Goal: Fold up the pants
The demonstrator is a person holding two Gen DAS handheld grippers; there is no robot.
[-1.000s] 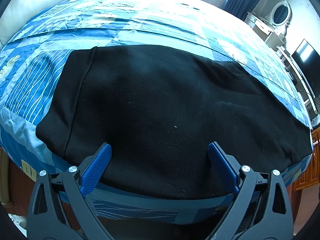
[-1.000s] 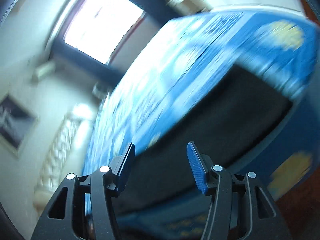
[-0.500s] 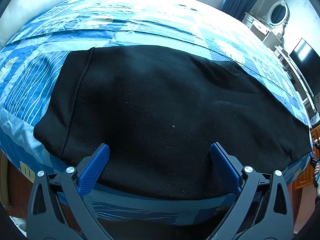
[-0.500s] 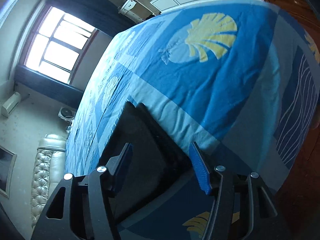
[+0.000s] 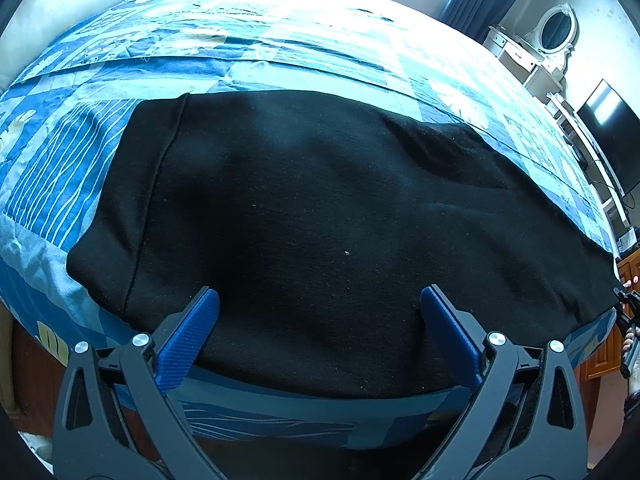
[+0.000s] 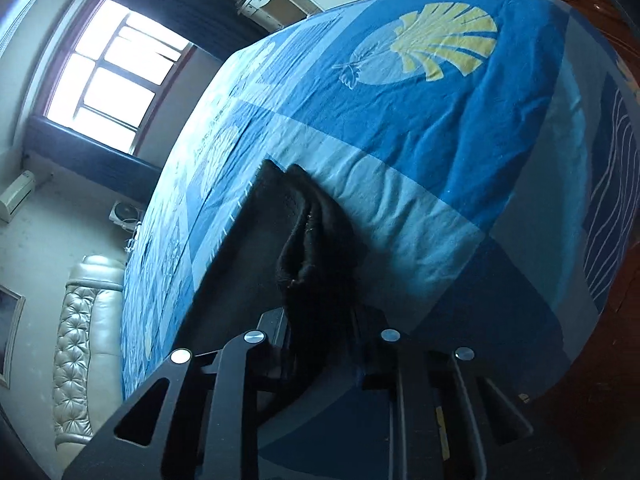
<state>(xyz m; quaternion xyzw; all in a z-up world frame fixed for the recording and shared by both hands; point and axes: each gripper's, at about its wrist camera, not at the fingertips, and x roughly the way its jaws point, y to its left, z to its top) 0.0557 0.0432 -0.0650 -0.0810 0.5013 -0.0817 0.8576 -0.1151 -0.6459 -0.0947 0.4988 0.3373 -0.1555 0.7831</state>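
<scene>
The black pants (image 5: 320,208) lie flat across the near side of the bed, waistband to the left, leg ends to the right. My left gripper (image 5: 319,304) is open, its blue pads above the near edge of the pants, holding nothing. In the right wrist view the leg end of the pants (image 6: 308,236) is bunched between the fingers of my right gripper (image 6: 320,320), which is shut on it at the bed's corner. The right gripper also shows at the far right edge of the left wrist view (image 5: 628,320).
The bed carries a blue patchwork cover (image 5: 260,44) with a yellow shell print (image 6: 444,40). A padded headboard (image 6: 80,344), a window (image 6: 112,76), a white dresser with mirror (image 5: 548,44) and a television (image 5: 612,132) surround the bed.
My right gripper swung round to the leg end of the pants and closed on it. My left gripper stayed open over the near edge, barely moving.
</scene>
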